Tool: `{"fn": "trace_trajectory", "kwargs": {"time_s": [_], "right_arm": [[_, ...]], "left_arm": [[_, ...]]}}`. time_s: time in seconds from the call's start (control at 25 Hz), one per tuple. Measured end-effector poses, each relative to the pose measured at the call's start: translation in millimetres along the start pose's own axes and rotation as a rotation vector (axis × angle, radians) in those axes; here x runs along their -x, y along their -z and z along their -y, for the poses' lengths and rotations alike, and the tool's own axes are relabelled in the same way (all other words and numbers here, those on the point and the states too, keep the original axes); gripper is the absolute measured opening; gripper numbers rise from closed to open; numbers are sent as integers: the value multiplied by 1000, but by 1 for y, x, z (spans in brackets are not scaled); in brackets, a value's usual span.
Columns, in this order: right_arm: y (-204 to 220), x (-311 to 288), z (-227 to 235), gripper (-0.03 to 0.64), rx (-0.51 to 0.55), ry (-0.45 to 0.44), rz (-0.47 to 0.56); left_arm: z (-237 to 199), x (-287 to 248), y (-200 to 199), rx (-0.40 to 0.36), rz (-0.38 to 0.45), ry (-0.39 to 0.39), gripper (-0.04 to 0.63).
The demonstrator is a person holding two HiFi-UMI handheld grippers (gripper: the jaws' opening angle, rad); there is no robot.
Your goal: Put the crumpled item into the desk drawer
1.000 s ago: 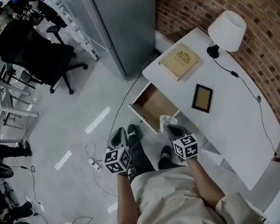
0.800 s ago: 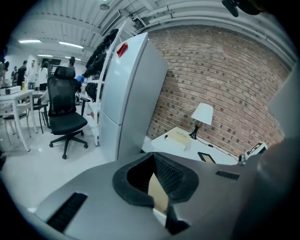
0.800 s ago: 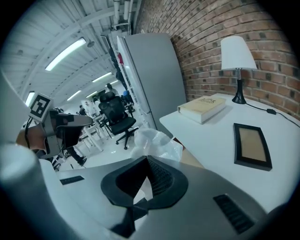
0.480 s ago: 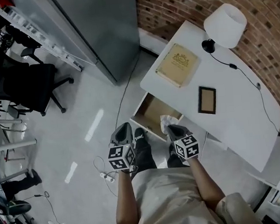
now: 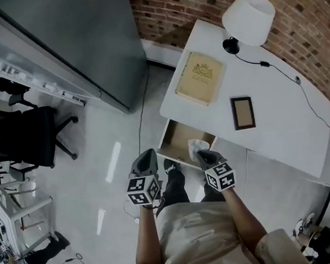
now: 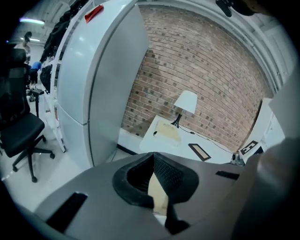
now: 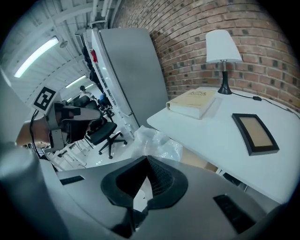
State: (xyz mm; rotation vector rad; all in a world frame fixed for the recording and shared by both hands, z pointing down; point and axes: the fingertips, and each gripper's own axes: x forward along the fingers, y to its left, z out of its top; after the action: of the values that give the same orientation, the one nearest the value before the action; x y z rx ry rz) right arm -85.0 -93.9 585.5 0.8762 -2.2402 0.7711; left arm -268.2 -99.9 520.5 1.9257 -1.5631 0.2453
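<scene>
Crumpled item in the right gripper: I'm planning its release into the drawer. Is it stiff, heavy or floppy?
The crumpled item looks like thin translucent film, so probably very light and floppy. Its puffed folds beyond the right gripper suggest it may spring open once released. It would likely drift rather than drop straight into the open drawer.

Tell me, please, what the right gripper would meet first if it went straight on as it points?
Probably the open drawer: the right gripper, shut on the crumpled plastic, points toward it, though depth is unclear.
</scene>
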Motion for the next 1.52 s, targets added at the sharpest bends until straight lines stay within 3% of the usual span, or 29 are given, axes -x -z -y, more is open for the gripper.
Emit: {"fn": "trace_trajectory", "kwargs": {"time_s": [0.28,0.56,1.08,1.52], "right_arm": [[12,-9,21,26,-23,97,8],[29,-20,35,26,-72,148,22],[73,-51,50,26,-121,152,2],[94,-89,42,26,-69,111,-61]], "left_arm": [[12,-41,34,-135,-125,157,15],[28,-66,65,-205,-210,235,15],[36,-85,124,-207,-271,259,15],[27,-99,152,-149,-277,235,15]]}}
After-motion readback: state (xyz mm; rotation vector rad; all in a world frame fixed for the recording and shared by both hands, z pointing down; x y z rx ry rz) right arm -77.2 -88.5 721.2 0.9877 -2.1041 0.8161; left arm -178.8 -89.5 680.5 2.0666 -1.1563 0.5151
